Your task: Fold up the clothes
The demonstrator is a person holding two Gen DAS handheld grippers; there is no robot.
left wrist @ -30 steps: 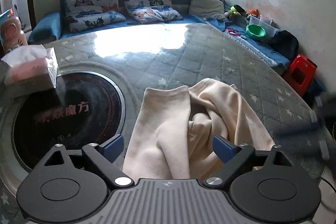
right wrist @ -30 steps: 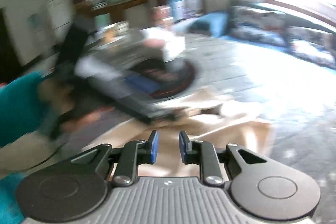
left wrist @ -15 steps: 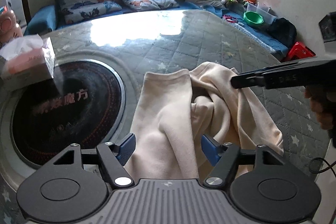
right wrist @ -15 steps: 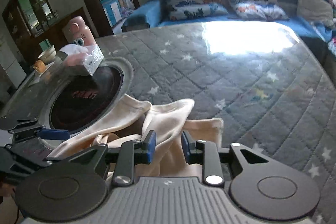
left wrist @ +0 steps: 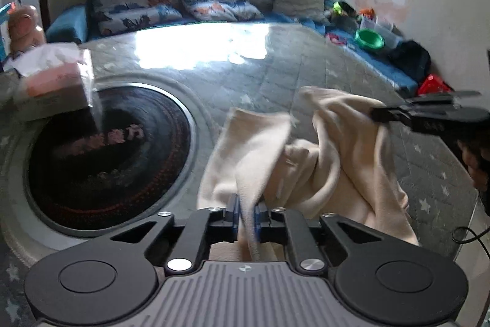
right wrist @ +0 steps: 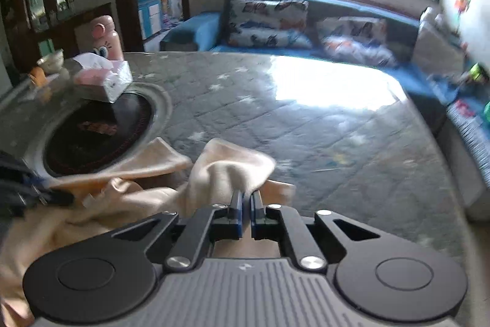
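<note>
A cream fleece garment [left wrist: 309, 161] lies bunched on the grey quilted star-pattern table cover [left wrist: 275, 57]. My left gripper [left wrist: 246, 215] is shut on a fold of the garment's near edge and lifts it slightly. My right gripper [right wrist: 244, 212] is shut on another part of the garment [right wrist: 226, 170], which rises in a peak at its fingertips. The right gripper also shows in the left wrist view [left wrist: 428, 114] at the right, touching the cloth. The left gripper shows blurred at the left edge of the right wrist view [right wrist: 27, 189].
A round black inset plate with a metal rim [left wrist: 104, 161] is in the table, left of the garment. A tissue box [left wrist: 52, 88] and a pink bottle [right wrist: 102, 37] stand beyond it. A blue sofa with cushions [left wrist: 171, 2] runs behind. A green bowl [left wrist: 369, 39] and red stool [left wrist: 433, 83] are at the right.
My left gripper went from open to shut on the garment's near edge. My right gripper closed on the cloth and lifted it into a peak. The garment has bunched up.
</note>
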